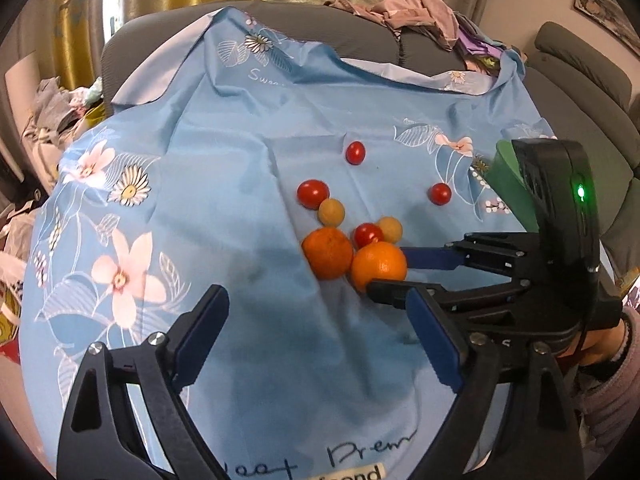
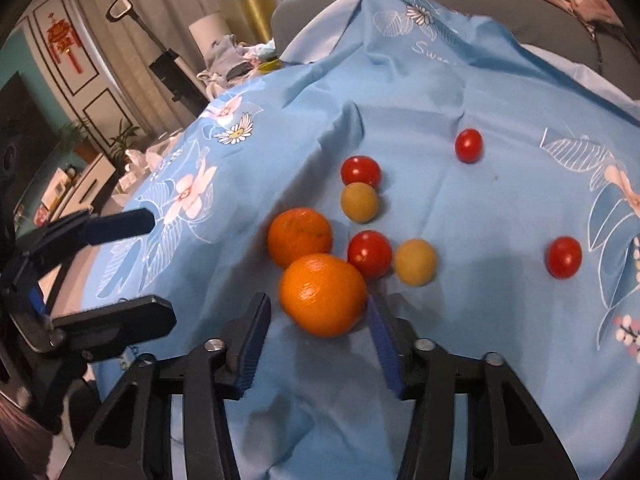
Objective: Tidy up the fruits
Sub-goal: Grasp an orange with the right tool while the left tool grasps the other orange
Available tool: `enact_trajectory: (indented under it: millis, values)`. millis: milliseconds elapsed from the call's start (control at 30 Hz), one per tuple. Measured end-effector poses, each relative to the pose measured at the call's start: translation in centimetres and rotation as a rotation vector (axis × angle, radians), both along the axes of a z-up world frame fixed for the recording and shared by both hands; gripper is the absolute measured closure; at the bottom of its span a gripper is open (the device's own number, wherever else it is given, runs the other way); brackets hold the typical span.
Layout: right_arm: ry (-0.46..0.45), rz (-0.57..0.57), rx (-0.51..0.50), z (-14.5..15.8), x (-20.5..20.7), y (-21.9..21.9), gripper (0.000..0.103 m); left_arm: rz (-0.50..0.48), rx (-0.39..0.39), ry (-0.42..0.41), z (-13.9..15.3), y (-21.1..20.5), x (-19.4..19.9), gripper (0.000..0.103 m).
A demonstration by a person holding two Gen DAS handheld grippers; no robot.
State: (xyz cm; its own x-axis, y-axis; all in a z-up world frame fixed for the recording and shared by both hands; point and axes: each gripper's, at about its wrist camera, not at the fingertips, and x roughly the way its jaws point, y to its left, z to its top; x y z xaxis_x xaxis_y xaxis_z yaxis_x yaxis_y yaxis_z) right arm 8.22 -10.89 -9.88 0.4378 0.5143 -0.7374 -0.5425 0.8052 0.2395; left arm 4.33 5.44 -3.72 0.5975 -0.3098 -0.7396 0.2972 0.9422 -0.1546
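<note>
Left wrist view: the left gripper (image 1: 320, 332) hovered over the blue floral cloth (image 1: 224, 184), fingers spread wide and holding nothing. The right gripper (image 1: 390, 274) reached in from the right, its fingers flanking the near orange (image 1: 378, 264). A second orange (image 1: 327, 253) lay touching it; four cherry tomatoes and two tan round fruits lay scattered behind.

Right wrist view: the right gripper (image 2: 318, 320) stood spread around the near orange (image 2: 323, 294); the right finger appeared at or near the peel, the left apart. No grip was established. The left gripper (image 2: 154, 264) waited apart, left of the fruit.

Progress: judged early; all fruit remained mixed on the cloth and no sorted group was visible.
</note>
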Motion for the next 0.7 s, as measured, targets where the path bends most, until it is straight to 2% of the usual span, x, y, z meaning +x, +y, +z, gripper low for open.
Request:
enact_trajectory:
  millis: [133,300,467,500,567,700]
  values:
    - [0.018,0.0,0.039,-0.1,0.0,-1.2,0.059,-0.036,0.011,0.006,-0.3,-0.8,1.2,0.017]
    - [0.004,-0.046,0.06,0.4,-0.9,-3.9,0.059,-0.095,0.058,0.022,-0.9,-2.4,2.9,0.026]
    - [-0.001,-0.072,0.084,0.9,-2.0,-6.2,0.059,-0.205,0.108,0.016,-1.2,-4.4,4.1,0.027]
    - [-0.005,-0.073,0.09,1.1,-2.2,-6.4,0.059,-0.227,0.117,0.018,-1.4,-4.7,4.3,0.034]
    - [-0.009,-0.071,0.099,1.3,-2.5,-6.6,0.059,-0.264,0.154,0.028,-1.9,-5.3,4.7,0.039]
    - [-0.013,-0.064,0.126,1.5,-2.9,-6.8,0.059,-0.335,0.226,0.034,-2.6,-6.0,5.3,0.04]
